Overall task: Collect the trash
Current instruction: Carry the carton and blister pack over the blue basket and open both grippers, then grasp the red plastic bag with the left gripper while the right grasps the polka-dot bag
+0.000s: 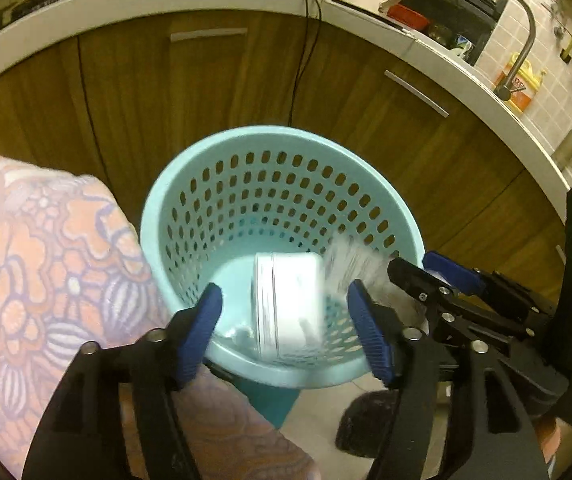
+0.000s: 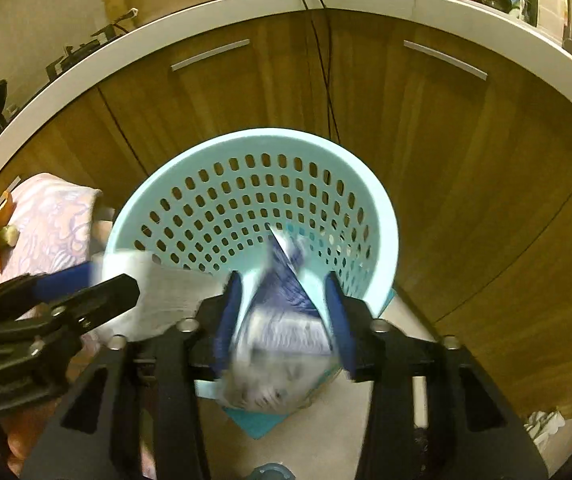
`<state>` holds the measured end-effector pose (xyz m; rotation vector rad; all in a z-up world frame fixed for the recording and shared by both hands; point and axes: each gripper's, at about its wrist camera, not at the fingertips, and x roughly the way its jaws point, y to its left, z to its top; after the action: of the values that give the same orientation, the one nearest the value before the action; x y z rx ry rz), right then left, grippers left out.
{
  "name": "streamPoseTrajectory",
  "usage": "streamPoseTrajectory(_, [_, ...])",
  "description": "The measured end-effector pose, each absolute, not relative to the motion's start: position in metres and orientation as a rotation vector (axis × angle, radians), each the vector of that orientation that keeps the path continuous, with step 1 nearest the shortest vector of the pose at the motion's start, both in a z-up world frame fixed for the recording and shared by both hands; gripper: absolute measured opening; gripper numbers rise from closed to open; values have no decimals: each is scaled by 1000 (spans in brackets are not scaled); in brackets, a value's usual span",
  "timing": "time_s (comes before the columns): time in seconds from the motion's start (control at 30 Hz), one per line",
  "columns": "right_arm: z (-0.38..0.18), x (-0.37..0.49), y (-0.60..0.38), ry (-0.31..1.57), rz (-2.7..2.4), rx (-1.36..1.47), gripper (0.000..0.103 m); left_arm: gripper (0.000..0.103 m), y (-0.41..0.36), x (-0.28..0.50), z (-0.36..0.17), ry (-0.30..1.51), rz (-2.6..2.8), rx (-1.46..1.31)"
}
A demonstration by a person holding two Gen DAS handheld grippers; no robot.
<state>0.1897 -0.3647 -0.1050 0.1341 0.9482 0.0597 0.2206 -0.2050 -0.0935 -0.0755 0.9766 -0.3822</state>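
Between my left claw's (image 1: 286,330) spread pads, below them, the white box (image 1: 288,304) drops into the turquoise basket (image 1: 277,140), clear of both pads, long axis near vertical, edge toward me. To its right, my right claw (image 2: 281,320) stands part open around the blue-white packet (image 2: 281,312), corner pointing away into the basket; whether the pads press I cannot tell. I judge the packet may snag on the near rim and spill onto the floor.

cabinets: curved run of dark wood doors (image 1: 213,92) with slim metal handles (image 1: 207,35) | worktop: white counter (image 1: 133,0) above | wall: pale square tiles (image 1: 546,32) behind a tall tap (image 1: 524,36) | floor: light tiles (image 2: 326,440) | light: warm, dim
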Motion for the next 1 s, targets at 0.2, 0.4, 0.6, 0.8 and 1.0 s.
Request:
streamPoseTrajectory(0.2, [-98,181,-366,934,58,148,49,65,-191,209,-81,946,-388,-94])
streamPoseTrajectory(0.4, [-79,169,-353,888,82,127,49,65,-168,185,-65,897,-379,-124])
streamPoseTrajectory(0.6, [-53,154,-322,826,145,93,49,66,-141,157,-44,834,-356,-143])
streamPoseTrajectory(0.8, [-28,140,-283,767,220,54,49,66,-102,125,-17,758,-317,-188])
streamPoseTrajectory(1.0, [-10,126,-248,723,295,43,49,65,-59,92,7,689,-256,-221])
